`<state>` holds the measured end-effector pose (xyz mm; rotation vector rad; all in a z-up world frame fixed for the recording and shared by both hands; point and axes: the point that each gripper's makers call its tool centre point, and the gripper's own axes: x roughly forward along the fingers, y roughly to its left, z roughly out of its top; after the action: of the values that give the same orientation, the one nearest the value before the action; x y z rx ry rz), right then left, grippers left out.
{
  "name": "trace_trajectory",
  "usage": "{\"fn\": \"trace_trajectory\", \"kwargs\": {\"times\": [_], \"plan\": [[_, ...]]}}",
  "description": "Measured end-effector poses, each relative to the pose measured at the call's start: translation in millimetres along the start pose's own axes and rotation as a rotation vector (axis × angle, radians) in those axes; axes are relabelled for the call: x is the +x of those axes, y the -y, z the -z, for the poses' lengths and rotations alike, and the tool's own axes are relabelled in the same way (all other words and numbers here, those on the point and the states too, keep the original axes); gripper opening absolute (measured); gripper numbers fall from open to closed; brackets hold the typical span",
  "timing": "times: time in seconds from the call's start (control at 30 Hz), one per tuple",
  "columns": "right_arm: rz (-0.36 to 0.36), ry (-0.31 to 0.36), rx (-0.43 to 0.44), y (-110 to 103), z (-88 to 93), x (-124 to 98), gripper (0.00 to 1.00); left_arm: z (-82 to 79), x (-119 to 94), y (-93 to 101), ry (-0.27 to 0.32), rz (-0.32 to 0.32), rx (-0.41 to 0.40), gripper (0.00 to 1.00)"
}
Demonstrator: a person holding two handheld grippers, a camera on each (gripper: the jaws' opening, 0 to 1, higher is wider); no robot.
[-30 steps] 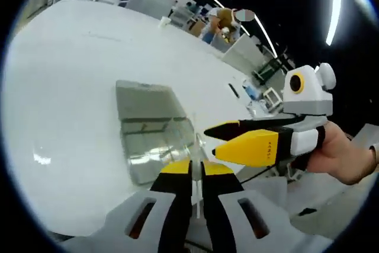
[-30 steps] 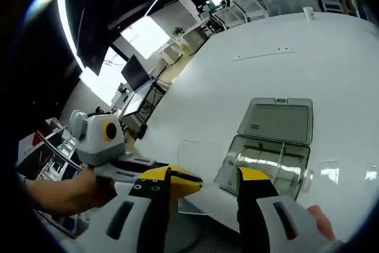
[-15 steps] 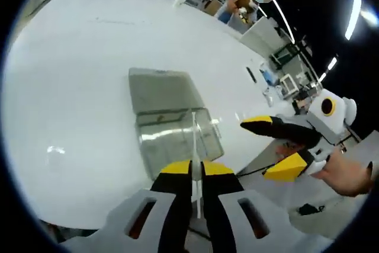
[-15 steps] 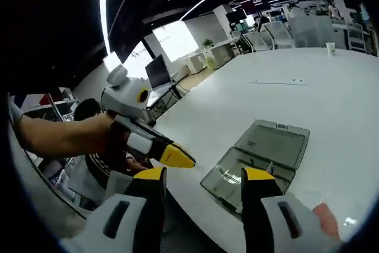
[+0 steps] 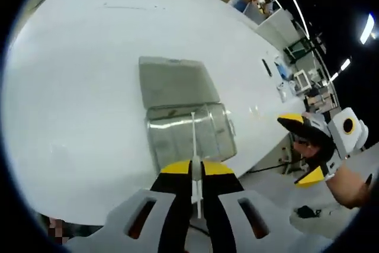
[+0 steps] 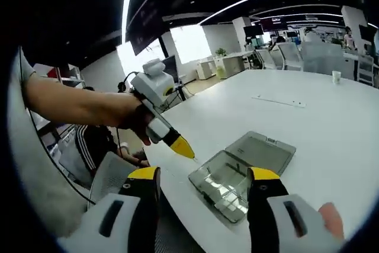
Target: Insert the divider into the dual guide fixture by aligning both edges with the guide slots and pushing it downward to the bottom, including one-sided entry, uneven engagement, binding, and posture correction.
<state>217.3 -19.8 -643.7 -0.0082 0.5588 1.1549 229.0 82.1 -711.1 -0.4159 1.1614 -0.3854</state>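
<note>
My left gripper [image 5: 195, 167] is shut on the clear divider [image 5: 193, 140], a thin plate seen edge-on that rises from between its jaws. Beyond it, a clear plastic box, the guide fixture [image 5: 186, 134], lies on the white table [image 5: 77, 87] with its lid [image 5: 176, 81] folded open. In the right gripper view the left gripper [image 6: 181, 147] hovers just left of the fixture [image 6: 228, 179] and above its near end. My right gripper [image 6: 203, 177] is open and holds nothing. In the left gripper view the right gripper [image 5: 294, 149] sits off the table edge, well apart from the fixture.
A paper cup [image 6: 336, 76] stands far back on the table, and a thin strip [image 6: 278, 100] lies in front of it. The table edge [image 6: 172, 185] runs just in front of the fixture. A seated person [image 6: 98, 146] and office desks lie beyond it.
My right gripper has drawn back from the divider and the left gripper, away to the table's edge. The left gripper still grips the divider, with the fixture now in line behind it.
</note>
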Motion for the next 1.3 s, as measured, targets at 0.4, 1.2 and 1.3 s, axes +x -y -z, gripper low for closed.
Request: {"fn": "trace_trajectory", "kwargs": {"times": [0.4,1.2,1.3], "plan": [[0.0,0.019,-0.056,2,2.1,-9,0.62,0.9,7,-9.0,-0.03,-0.028,-0.032,0.02],[-0.04,0.007,-0.144,-8,-1.7,-6,0.65,-6.4,7,-7.5,-0.025,-0.019,-0.061,0.02],[-0.034,0.011,-0.143,-7,-2.2,-7,0.65,-11.4,8,-7.9,-0.024,-0.024,-0.068,0.02]]}}
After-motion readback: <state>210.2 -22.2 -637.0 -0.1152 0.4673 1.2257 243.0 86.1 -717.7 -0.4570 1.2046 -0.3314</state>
